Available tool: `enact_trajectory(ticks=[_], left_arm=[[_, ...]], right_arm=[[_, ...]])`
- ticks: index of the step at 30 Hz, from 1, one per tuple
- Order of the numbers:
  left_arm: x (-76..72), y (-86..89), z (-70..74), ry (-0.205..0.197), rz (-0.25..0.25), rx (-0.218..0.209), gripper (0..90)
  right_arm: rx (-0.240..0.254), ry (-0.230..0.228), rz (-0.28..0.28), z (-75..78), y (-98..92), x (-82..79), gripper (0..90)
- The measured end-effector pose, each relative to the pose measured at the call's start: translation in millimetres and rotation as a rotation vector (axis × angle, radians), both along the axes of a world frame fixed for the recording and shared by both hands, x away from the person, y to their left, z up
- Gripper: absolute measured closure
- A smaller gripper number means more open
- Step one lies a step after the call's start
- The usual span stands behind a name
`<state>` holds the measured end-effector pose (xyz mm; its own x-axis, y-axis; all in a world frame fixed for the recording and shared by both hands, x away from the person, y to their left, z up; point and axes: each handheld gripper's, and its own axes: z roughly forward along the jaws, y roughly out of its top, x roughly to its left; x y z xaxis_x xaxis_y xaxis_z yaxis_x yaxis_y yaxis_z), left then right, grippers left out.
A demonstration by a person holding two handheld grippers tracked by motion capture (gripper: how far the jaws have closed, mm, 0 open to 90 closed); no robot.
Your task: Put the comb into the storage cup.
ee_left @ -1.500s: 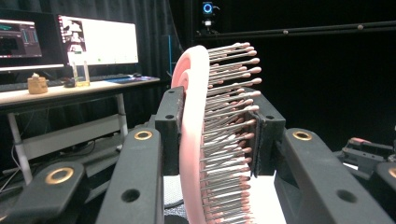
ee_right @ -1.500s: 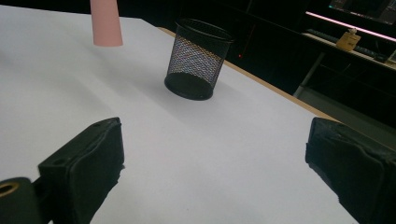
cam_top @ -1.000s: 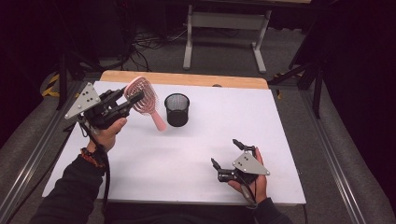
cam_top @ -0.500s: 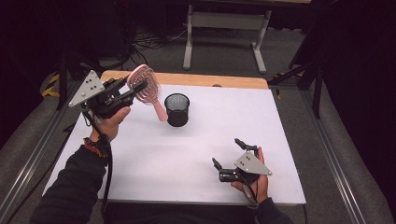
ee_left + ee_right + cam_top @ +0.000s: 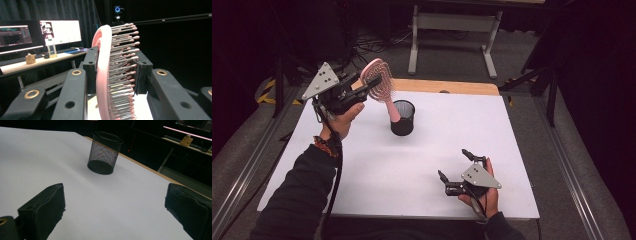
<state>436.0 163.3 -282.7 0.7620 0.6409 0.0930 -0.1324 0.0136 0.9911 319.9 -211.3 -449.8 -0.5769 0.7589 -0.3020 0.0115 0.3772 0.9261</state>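
Right now my left gripper [image 5: 362, 90] has its fingers clamped across the brush [image 5: 379, 85] head, handle dipping into the cup [image 5: 402, 117] (light mesh). Dragging sideways could tip it; my right gripper [image 5: 458, 168] rests spread on the table [image 5: 362, 165].

Left hand-held gripper [image 5: 360, 93] raised over far-left bench [image 5: 362, 165], jaws clamped on head of pink hairbrush [image 5: 379, 85]. Brush tilted, handle pointing down-right, its tip at the rim of the black mesh cup [image 5: 403, 118]. Right hand-held gripper [image 5: 455, 169] low at near-right bench, jaws spread apart, nothing between them, well apart from cup.
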Motion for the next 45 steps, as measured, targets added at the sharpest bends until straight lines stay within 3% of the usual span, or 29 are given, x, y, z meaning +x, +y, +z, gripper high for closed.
enact_trajectory(ticks=[15,22,25,29,35,45], left_arm=[[25.9,-20.6,-3.3,0.018,0.006,0.003,64.2],[38.4,-33.0,-4.3,0.015,0.020,0.024,64.3],[44.6,-40.2,-7.6,0.015,0.035,0.055,64.2],[47.5,-42.1,-9.9,0.018,0.036,0.057,64.2],[65.2,-48.1,-20.3,0.055,0.054,0.076,64.2],[82.7,-49.7,-36.3,0.117,0.078,0.082,64.2]], right_arm=[[-0.006,0.001,0.013,0.4,-0.2,-0.9,4.0],[-0.002,-0.001,0.020,1.0,-0.6,-1.3,5.0],[0.003,0.002,0.031,1.2,-0.9,-1.4,5.4],[0.010,0.002,0.033,1.7,-1.3,-1.6,5.4],[0.019,0.006,0.029,2.2,-4.1,-0.2,5.4],[0.022,0.006,0.029,2.5,-5.1,0.1,5.4]])
